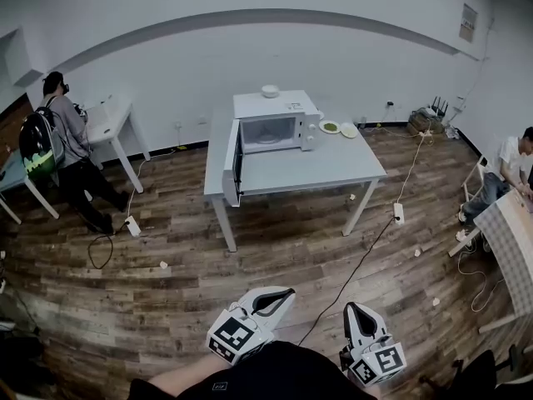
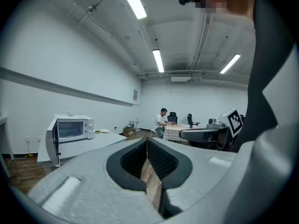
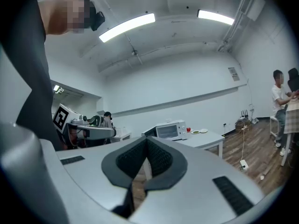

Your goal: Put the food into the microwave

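A white microwave (image 1: 273, 123) stands on a grey table (image 1: 316, 169) across the room, its door (image 1: 236, 161) swung open to the left. To its right lie a plate with green food (image 1: 330, 127) and a second plate (image 1: 349, 130). A small bowl (image 1: 270, 91) rests on top of the microwave. My left gripper (image 1: 279, 294) and right gripper (image 1: 356, 311) are held low and close to my body, far from the table. Both are shut with nothing between their jaws. The left gripper (image 2: 147, 141) view shows the microwave (image 2: 74, 127) at the left. The right gripper (image 3: 146, 141) view shows the microwave (image 3: 169, 130) ahead.
A person with a backpack (image 1: 62, 140) stands by a white table (image 1: 108, 119) at the left. Another person (image 1: 508, 169) sits at the right near a checkered table (image 1: 512, 232). Cables and power strips (image 1: 398, 213) lie on the wooden floor around the grey table.
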The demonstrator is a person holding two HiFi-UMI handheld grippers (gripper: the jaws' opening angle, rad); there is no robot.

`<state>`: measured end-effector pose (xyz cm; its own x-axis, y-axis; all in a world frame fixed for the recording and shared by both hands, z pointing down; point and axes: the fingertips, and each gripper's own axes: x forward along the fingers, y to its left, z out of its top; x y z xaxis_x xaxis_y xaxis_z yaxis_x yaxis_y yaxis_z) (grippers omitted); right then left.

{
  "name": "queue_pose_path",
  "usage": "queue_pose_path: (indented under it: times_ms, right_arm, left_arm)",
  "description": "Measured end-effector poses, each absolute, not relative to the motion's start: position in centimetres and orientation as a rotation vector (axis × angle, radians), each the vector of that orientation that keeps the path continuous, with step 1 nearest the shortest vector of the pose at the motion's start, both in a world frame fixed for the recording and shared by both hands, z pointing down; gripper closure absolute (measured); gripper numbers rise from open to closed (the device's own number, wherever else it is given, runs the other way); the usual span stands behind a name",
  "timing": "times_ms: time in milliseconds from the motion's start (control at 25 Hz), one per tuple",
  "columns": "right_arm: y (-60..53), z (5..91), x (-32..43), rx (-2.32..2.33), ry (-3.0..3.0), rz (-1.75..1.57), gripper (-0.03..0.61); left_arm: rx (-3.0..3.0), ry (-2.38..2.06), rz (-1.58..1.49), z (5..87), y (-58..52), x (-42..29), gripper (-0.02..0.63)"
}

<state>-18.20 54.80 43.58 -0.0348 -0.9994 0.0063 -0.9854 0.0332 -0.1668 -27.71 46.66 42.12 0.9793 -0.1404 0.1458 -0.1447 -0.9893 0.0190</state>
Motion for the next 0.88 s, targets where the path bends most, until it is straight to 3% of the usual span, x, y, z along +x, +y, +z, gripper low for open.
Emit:
queue_pose_path:
  times_ms: [560,880]
  right_arm:
    - [61.6,44.8,-14.6,-2.012,2.164,-0.264,0.561]
    - [58.8,45.5,-11.9,-1.955,2.151,-0.315,0.561]
  left_arm:
    - [3.051,-0.373,0.198,42.1,49.5,-24.6,0.604]
    - [3.074,-0.391,0.223,42.0,47.4,-22.2,0.604]
